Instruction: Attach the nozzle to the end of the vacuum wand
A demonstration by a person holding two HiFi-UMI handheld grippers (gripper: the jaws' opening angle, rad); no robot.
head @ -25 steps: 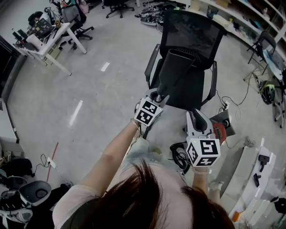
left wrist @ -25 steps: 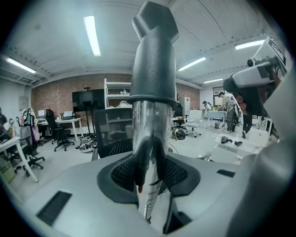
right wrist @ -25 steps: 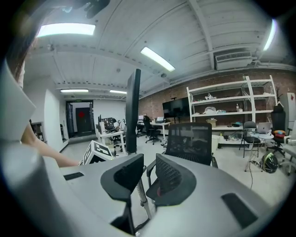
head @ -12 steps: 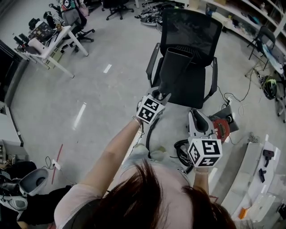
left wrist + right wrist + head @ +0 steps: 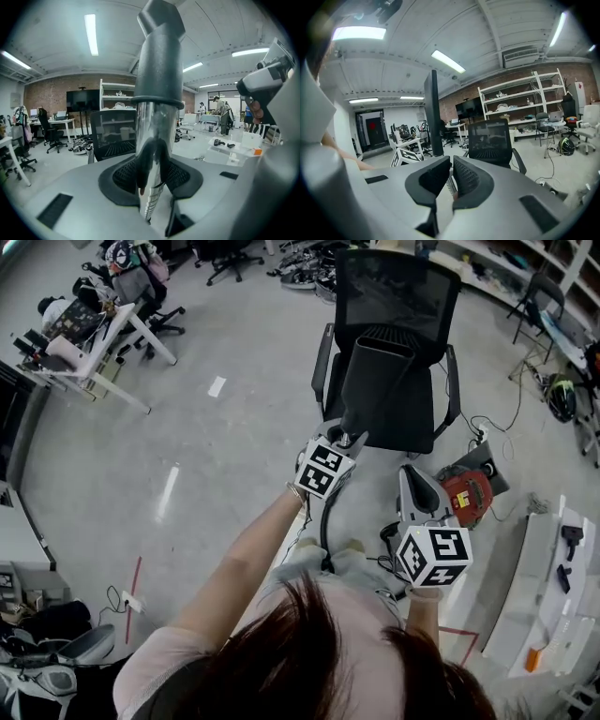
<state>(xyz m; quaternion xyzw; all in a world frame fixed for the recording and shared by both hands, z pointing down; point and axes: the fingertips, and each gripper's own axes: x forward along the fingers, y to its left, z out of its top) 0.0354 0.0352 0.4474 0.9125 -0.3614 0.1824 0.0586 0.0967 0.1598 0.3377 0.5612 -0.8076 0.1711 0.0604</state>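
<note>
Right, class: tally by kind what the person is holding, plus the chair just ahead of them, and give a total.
Nozzle: 1
Grippers: 2, the left gripper shut on the nozzle, the right gripper with its jaws just closed further and nothing between them
Chair: 1
Total: 4

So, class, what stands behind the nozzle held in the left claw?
A black office chair stands behind the nozzle. Its backrest and armrests show; the nozzle covers much of its seat.
</note>
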